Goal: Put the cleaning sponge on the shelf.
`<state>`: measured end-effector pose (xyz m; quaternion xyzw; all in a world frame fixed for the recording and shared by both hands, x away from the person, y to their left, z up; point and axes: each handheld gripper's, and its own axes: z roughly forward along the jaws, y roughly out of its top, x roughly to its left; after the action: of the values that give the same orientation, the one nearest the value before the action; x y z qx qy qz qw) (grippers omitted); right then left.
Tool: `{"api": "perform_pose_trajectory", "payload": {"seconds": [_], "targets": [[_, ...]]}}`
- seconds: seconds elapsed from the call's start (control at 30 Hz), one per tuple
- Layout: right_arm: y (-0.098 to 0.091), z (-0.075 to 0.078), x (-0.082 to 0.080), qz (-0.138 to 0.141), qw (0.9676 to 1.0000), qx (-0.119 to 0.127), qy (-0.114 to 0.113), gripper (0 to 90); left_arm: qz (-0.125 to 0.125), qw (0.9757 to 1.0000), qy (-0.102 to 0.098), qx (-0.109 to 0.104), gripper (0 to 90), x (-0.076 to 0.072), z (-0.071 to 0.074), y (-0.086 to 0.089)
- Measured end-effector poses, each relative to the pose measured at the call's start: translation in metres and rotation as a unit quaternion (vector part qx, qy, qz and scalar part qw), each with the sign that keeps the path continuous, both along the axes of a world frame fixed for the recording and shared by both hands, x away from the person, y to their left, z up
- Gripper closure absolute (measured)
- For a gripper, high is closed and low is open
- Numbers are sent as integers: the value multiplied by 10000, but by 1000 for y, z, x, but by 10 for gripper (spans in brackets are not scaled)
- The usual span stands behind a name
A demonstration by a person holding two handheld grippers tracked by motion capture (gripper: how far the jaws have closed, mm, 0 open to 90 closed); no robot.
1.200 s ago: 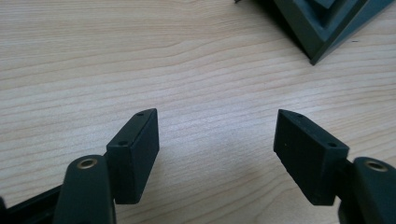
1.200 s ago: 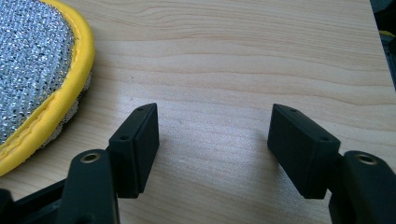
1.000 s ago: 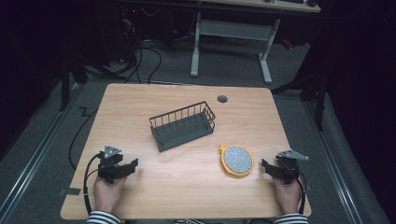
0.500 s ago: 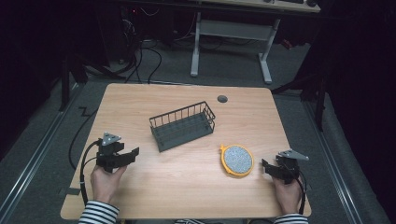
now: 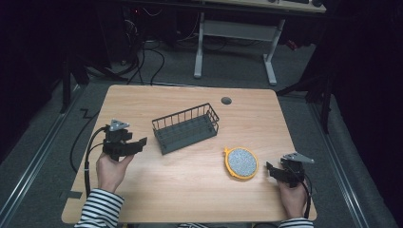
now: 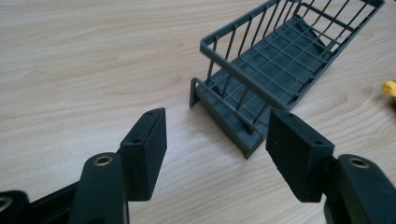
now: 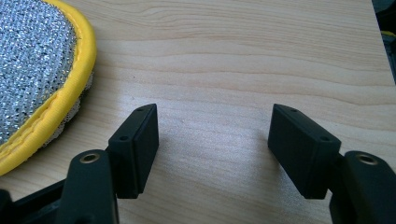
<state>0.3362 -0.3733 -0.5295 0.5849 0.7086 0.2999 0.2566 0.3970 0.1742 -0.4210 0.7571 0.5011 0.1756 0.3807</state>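
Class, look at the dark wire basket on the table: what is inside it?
Nothing lies inside the wire basket: its grid floor shows bare through the bars. The yellow-rimmed scouring pad lies outside it, on the table.

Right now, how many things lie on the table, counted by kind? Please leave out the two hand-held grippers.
Dark grey wire basket: 1
Round scrubbing pad, silver with a yellow rim: 1
Total: 2 things on the wooden table
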Motion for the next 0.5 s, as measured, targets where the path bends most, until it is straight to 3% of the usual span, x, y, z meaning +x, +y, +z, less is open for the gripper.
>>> {"api": "perform_pose_trajectory", "payload": {"seconds": [0.2,0.5], "targets": [[0,0,0,-4,10000,5,7,338,-86,9999,36,97,390,16,10,-13],[0,0,0,1,10000,9,15,338,-68,9993,250,266,388,44,15,-26]]}}
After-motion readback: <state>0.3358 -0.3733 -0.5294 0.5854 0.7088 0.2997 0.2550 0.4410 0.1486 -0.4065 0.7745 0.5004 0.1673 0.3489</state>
